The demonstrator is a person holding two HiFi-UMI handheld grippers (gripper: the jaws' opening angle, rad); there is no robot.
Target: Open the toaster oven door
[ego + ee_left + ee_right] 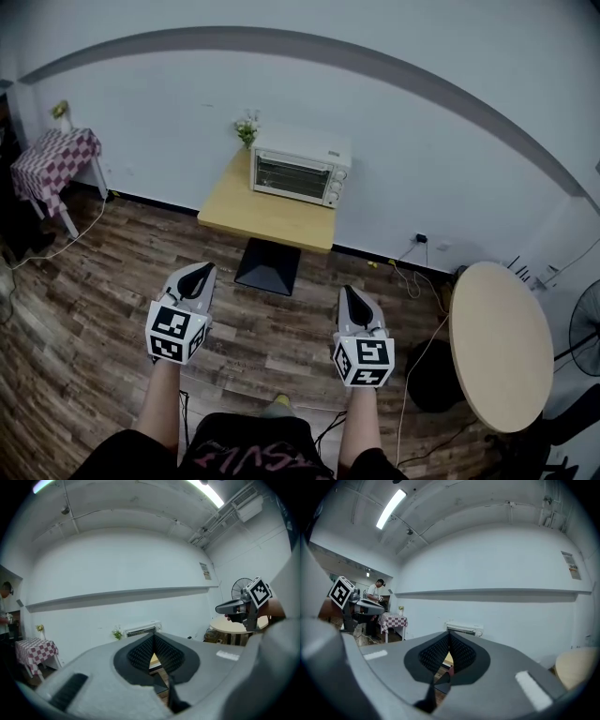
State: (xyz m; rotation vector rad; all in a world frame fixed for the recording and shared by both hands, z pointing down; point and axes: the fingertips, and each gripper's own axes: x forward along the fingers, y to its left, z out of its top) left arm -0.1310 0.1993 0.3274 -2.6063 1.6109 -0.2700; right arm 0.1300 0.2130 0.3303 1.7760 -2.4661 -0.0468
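A white toaster oven point(300, 167) stands with its glass door closed at the back of a small wooden table point(272, 217) against the wall. Both grippers hover over the wood floor, well short of the table and pointing toward it. My left gripper point(199, 270) is shut with nothing in it, and so is my right gripper point(350, 292). In the left gripper view the jaws point(153, 635) meet just below the distant oven point(140, 630). In the right gripper view the closed jaws point(449, 634) line up under the oven point(463, 629).
A vase of flowers point(247, 129) sits beside the oven. The table's black base point(268, 266) lies on the floor ahead. A checkered table point(54, 159) is far left, and a round table point(502, 342) and a fan point(586, 328) are at the right. Cables point(412, 281) trail along the wall.
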